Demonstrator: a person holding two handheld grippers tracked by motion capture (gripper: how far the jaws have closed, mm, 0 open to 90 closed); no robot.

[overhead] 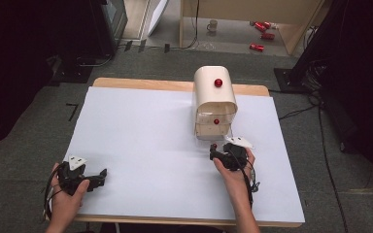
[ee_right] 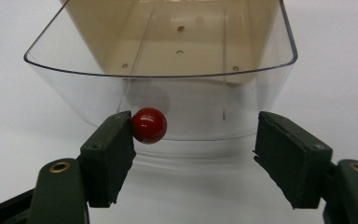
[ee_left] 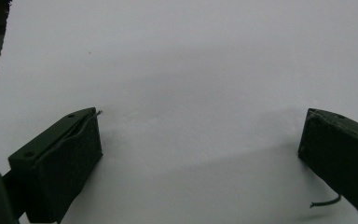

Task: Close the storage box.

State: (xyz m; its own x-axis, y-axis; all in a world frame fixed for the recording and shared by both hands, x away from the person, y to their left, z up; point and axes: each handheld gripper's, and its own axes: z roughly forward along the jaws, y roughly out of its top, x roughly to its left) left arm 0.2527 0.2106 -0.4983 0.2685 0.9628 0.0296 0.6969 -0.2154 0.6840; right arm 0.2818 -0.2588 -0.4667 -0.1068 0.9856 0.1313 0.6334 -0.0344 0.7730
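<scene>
Right gripper (ee_right: pixel 193 135) stands open, one pad touching the clear drawer's (ee_right: pixel 214 105) red knob (ee_right: pixel 149 125) (unclamped); left gripper (ee_left: pixel 200 135) gapes wide, empty.

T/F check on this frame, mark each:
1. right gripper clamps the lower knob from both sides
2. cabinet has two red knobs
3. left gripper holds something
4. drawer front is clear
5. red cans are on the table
1. False. The lower knob touches one jaw of the right gripper; the other jaw stands well apart from it.
2. True. The cabinet has an upper knob and the lower one.
3. False. The left gripper is open over the white sheet, with nothing between its jaws.
4. True. The drawer has a see-through front wall.
5. False. The red cans lie on the floor beyond the table.
</scene>
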